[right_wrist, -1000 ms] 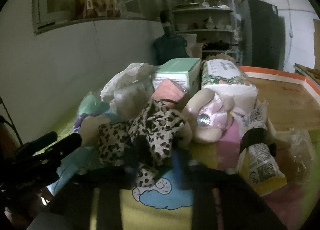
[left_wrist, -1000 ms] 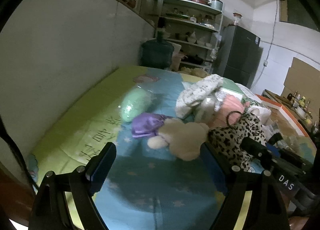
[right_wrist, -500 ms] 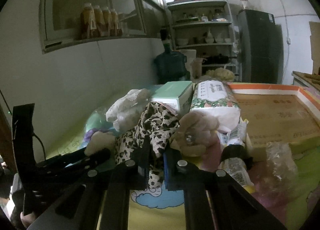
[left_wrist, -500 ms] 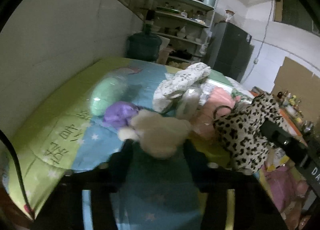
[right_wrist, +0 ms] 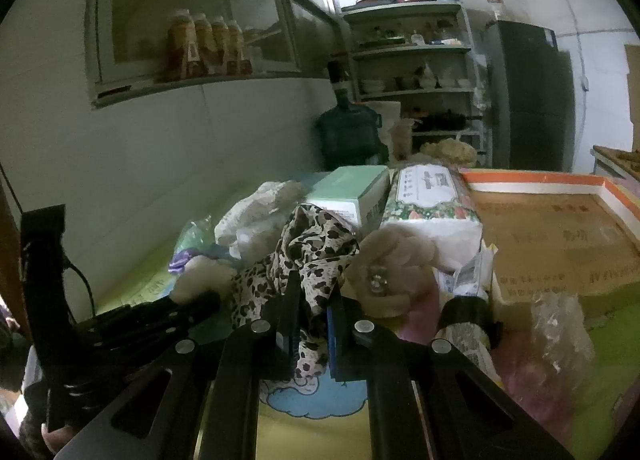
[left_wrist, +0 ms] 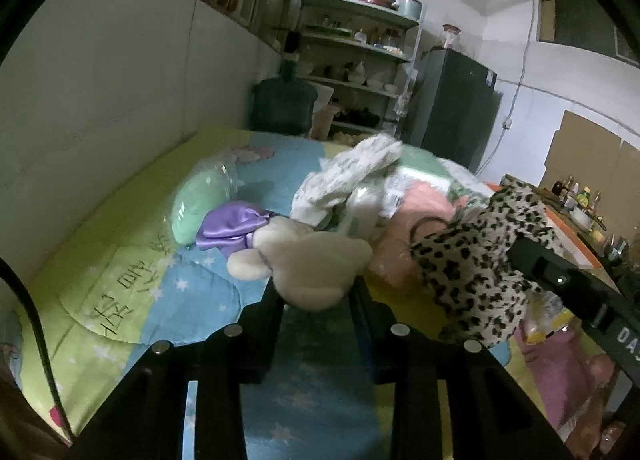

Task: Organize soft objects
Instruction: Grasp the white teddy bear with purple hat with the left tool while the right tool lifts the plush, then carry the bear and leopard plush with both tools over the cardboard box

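Note:
A cream plush toy (left_wrist: 316, 260) lies on the colourful sheet (left_wrist: 160, 284), and my left gripper (left_wrist: 318, 288) is closing its jaws, with the pads pressing the toy's near end. A leopard-print cloth (right_wrist: 308, 256) hangs bunched from my right gripper (right_wrist: 314, 292), which is shut on it just above the sheet. In the left wrist view that leopard-print cloth (left_wrist: 480, 260) hangs to the right of the toy. Behind the toy lie a purple satin cloth (left_wrist: 232, 224), a green pillow in clear wrap (left_wrist: 200, 200) and a white patterned cloth (left_wrist: 352, 172).
A pink plush (right_wrist: 392, 260), a tissue pack (right_wrist: 432, 200), a green box (right_wrist: 352, 192) and a wrapped bottle (right_wrist: 468, 300) crowd the pile. A cardboard tray with an orange rim (right_wrist: 560, 228) lies at the right. A wall runs along the left; a water jug (left_wrist: 284, 104) stands behind.
The left jaws went from wide open to closed around the cream plush toy. The right jaws tightened on the leopard cloth and lifted it slightly.

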The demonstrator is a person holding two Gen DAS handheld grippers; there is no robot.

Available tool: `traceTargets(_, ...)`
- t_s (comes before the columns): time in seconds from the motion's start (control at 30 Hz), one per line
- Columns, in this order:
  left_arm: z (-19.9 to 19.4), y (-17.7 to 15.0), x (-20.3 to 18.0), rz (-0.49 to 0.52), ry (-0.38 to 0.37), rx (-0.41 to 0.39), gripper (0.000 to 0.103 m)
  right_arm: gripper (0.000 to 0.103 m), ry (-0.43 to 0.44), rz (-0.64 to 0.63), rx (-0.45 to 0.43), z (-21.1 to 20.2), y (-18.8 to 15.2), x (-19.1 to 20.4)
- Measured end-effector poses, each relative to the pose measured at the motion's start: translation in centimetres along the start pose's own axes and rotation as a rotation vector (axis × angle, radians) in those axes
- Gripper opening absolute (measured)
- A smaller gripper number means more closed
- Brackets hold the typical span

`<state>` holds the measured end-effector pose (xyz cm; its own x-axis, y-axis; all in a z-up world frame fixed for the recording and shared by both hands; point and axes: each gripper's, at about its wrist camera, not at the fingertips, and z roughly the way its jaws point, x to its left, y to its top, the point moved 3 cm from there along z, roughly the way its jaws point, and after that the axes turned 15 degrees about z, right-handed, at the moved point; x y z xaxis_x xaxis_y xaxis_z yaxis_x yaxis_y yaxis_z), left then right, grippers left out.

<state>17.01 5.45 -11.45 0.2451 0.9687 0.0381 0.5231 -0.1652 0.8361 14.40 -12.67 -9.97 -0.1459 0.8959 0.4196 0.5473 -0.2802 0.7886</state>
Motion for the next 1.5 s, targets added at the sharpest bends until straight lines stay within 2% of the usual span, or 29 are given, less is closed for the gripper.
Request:
traceTargets(0.37,-4.1,2.7,-1.0,0.048,0.024,-0.115,0.034,0.009,0.006,-0.021,-0.080,-2.1,1.6,0.7)
traceTargets(1.0,-6.2,8.7,-4.7,0.117,0.051,-0.216,0.034,0.007,-0.013,-0.025,-0.233,-6.5,6.6,-1.6)
traceTargets(1.5,-5.4,13.0,-9.9,0.184,-0.030,-0.253,0.034,0.007,-0.094,-0.001,-0.305,-9.3,9.8,-5.4)
